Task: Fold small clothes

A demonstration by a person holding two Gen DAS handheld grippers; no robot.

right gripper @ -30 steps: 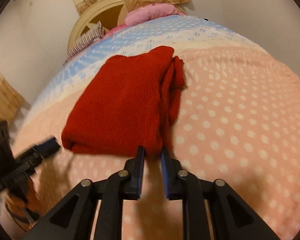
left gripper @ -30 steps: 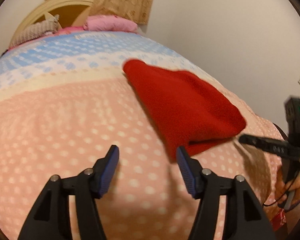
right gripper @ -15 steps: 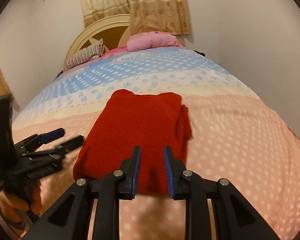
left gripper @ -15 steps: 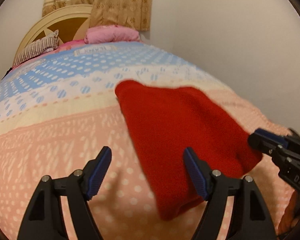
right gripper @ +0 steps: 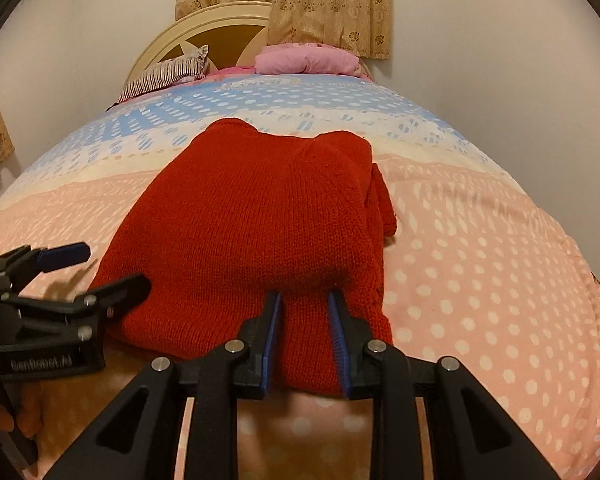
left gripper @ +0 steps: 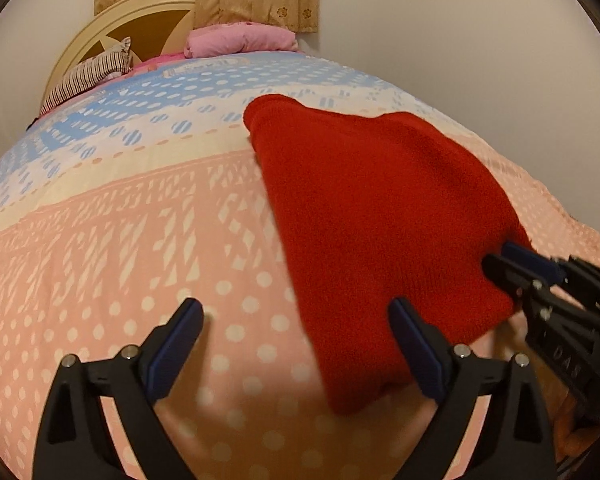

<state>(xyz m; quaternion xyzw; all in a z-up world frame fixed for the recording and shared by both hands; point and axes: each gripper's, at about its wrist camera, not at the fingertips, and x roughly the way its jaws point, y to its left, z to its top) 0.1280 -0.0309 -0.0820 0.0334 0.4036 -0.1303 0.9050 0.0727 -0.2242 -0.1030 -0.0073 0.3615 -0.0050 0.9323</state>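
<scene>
A folded red knit sweater [right gripper: 256, 232] lies flat on the bedspread [left gripper: 112, 248], on the pink dotted stretch, its far edge reaching the cream band. The right gripper [right gripper: 305, 334] sits low at the sweater's near hem, just ahead of its own camera. Its jaws stand a narrow way apart, and a strip of the red knit runs between the blue pads [right gripper: 271, 334]. Whether those pads actually press the fabric is too close to call (the gap looks a touch wider than the cloth). In the left wrist view the same gripper [left gripper: 516, 264] pokes in from the right, tips touching the sweater's edge.

The left gripper [left gripper: 298, 350] is off to the side, and its jaws are opening, spread wide. The near corner of the sweater [left gripper: 380, 220] lies just inside the right-hand pad [left gripper: 414, 354]; the other pad [left gripper: 176, 350] hangs over bare bedspread. Nothing is pinched there. From the right wrist view, the left gripper [right gripper: 100, 268] hovers beside the sweater's left edge, fingers splayed, with a person's hand [right gripper: 8, 420] on the handle below.

Well beyond both grippers, at the head of the bed: a striped pillow [right gripper: 164, 74], a pink pillow [right gripper: 308, 60], a cream headboard [right gripper: 204, 32] and a patterned curtain [right gripper: 320, 4] hanging over it.
</scene>
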